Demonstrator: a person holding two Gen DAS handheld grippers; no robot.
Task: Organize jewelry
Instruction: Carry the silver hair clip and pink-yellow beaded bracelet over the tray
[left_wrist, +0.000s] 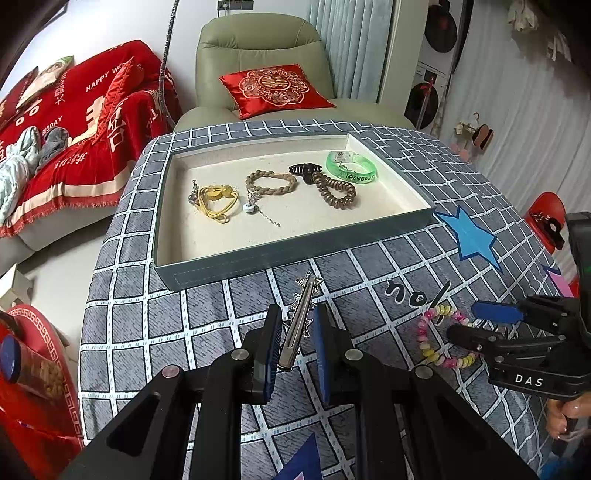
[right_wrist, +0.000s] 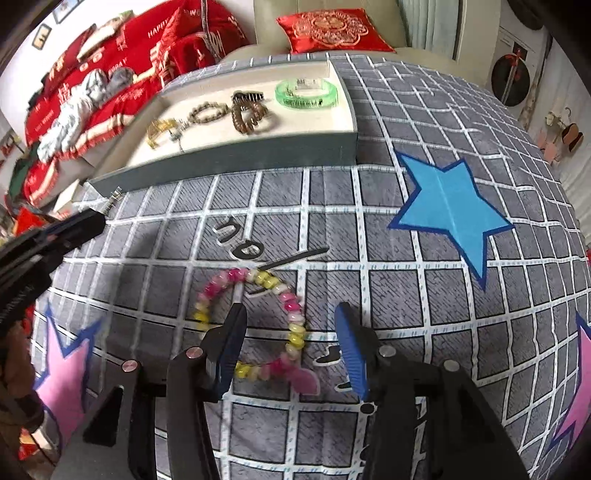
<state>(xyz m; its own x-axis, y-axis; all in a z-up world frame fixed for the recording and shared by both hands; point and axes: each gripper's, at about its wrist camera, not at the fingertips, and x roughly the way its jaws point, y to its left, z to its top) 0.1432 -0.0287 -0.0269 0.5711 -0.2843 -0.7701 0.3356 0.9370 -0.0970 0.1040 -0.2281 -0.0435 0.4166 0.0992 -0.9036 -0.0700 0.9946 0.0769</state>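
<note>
Left wrist view. The left hand-held gripper (left_wrist: 295, 325) was closed on a silver metal hair clip (left_wrist: 300, 317) with star ornaments; the clip stood up between the two blue ribbed pads above the desk (left_wrist: 147, 332). The desk carried a grey cloth with a white grid, a blue star patch (left_wrist: 471, 236) and dark printed script that could not be read. A shallow rectangular tray (left_wrist: 258, 254), grey-blue outside and cream inside, held six pieces: one yellow cord piece (left_wrist: 216, 201), one small chain with a white disc (left_wrist: 255, 206), one braided tan loop (left_wrist: 271, 182), one black claw clip (left_wrist: 304, 171), one brown spiral tie (left_wrist: 336, 190) and one clear green bangle (left_wrist: 351, 166) with unreadable print. The right hand-held gripper (left_wrist: 476, 325) bore white letters "DAS". A red throw (left_wrist: 92, 110) on the sofa read "HAPPY" and "BIGDAY".

Right wrist view. The right hand-held gripper (right_wrist: 291, 332) stood open, gripping nothing. One pink, yellow and white spiral bracelet (right_wrist: 291, 325) lay flat on the cloth near the tray; one side of the loop lay between the pads, untouched, and the left pad stood inside the loop. One pink tab adjoined the loop at its near edge.
</note>
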